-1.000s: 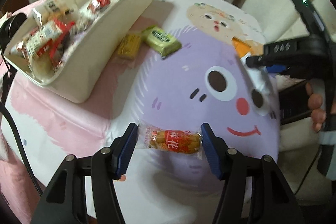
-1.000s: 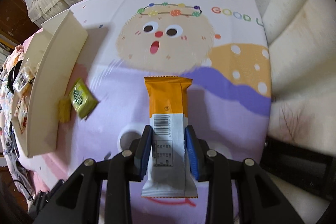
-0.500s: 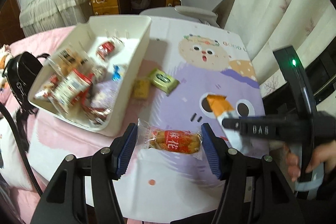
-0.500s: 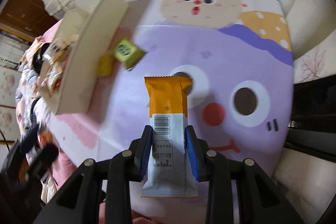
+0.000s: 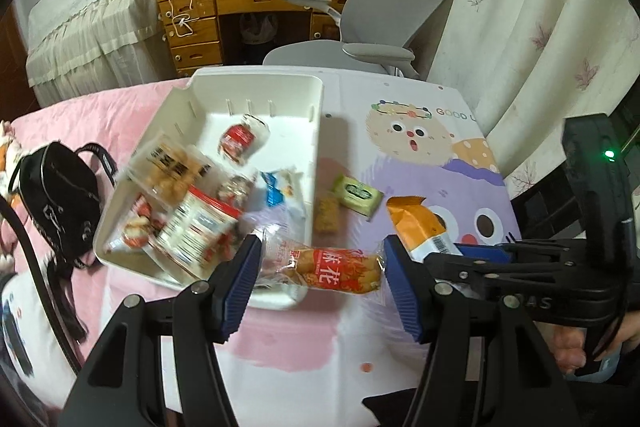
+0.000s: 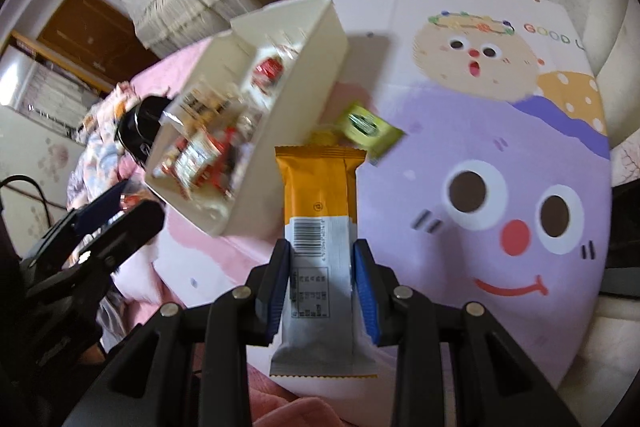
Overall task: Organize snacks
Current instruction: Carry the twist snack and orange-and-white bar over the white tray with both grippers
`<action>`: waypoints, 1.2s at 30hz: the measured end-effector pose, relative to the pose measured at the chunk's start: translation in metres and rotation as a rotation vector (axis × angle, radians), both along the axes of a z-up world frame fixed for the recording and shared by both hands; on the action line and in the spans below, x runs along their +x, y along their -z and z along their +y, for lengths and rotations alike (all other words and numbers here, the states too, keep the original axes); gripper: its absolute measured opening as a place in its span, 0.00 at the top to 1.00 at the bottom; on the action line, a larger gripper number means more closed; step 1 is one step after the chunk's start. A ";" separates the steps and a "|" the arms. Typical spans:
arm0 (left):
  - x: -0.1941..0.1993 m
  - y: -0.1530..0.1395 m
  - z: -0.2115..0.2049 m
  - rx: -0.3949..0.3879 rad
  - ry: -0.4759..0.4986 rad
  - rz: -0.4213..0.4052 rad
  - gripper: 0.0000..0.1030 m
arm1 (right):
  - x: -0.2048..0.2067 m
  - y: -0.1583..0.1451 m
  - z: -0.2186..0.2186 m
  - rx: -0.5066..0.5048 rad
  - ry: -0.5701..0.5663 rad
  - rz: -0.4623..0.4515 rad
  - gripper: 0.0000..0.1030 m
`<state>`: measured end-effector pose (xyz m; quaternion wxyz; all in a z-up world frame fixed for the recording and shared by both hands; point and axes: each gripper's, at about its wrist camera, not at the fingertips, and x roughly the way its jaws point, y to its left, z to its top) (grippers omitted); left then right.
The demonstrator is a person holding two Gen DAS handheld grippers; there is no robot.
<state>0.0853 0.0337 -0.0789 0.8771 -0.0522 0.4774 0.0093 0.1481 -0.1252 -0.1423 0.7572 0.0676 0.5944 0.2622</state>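
- Left claw [image 5: 320,277] spread wide, pads clamped on both ends of clear fried-twist snack pack [image 5: 326,265]; pack crosswise, raised over near corner of white bin [image 5: 316,131].
- Right claw [image 6: 322,291] nearly closed, pinching orange-and-white bar wrapper [image 6: 320,227] at its white lower half; bar lengthwise, orange end forward, above worktop [image 6: 480,131].
- Bin already loaded with mixed snacks.
- Green packet [image 5: 357,191] and small yellow packet [image 5: 327,217] flat on worktop, just beside bin's right wall.

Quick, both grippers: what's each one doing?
Left gripper: closed on the red twist snack pack.
Right gripper: closed on the orange-and-white bar.
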 end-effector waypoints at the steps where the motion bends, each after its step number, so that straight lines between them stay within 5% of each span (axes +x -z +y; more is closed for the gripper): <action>1: 0.003 -0.002 0.010 0.001 0.011 -0.005 0.41 | -0.001 -0.003 0.005 0.016 0.015 -0.008 0.69; 25: 0.027 0.006 0.158 0.004 0.215 -0.013 0.39 | -0.019 -0.002 0.126 0.209 0.282 -0.123 0.69; 27: 0.028 0.009 0.162 -0.006 0.221 -0.006 0.36 | -0.018 0.000 0.133 0.204 0.296 -0.116 0.68; 31: 0.030 0.011 0.167 -0.048 0.244 -0.001 0.14 | -0.015 0.007 0.133 0.190 0.336 -0.077 0.66; 36: 0.030 0.016 0.166 -0.054 0.250 0.022 0.14 | -0.017 0.010 0.127 0.178 0.384 -0.064 0.53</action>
